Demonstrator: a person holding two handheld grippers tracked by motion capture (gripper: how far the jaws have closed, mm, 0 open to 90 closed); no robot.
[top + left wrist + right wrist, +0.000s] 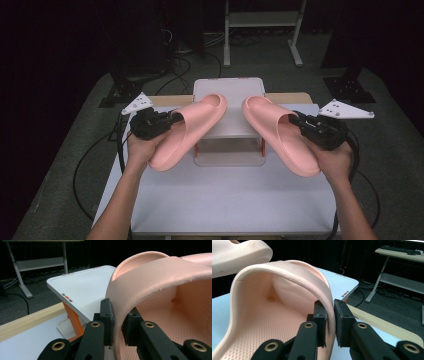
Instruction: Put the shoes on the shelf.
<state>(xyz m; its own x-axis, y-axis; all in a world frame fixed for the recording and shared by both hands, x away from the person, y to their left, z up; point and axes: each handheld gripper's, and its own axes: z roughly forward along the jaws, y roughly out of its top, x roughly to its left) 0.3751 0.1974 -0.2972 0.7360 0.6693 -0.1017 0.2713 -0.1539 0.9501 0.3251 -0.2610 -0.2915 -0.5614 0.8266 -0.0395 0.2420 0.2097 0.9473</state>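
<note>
High view: two pink slide sandals are held up over the middle of the desk (225, 200), one in each gripper. The left gripper (167, 120) pinches the strap of the left sandal (187, 132), whose toe points toward the far edge of the desk and lies over the near left part of a small white stand (229, 90). Its heel hangs toward the person's left hand (142, 147). The right gripper (300, 120) pinches the strap of the right sandal (280, 135) in the same manner, toe toward the stand's near right part, heel slanting out toward the desk's right edge above the right hand (337, 160). The two toes lie near each other but apart, so the sandals form a V that spreads toward the person. Whether the toes touch the stand's top cannot be told from here.

In the left gripper view, the two black jaws of the left gripper (117, 325) are pressed on the side edge of the left sandal's strap (160, 272), one pad outside and one inside the arch. The dotted footbed shows beyond. The white stand (82, 290), with orange legs, sits past the sandal, beside a pale wooden strip (30, 320) along the desk's far edge.

In the right gripper view, the right gripper (330, 322) clamps the right sandal's strap (287, 272) likewise, the wall of the strap squeezed thin between the pads. The left sandal (239, 255) shows at the upper left corner, well apart from these jaws.
</note>
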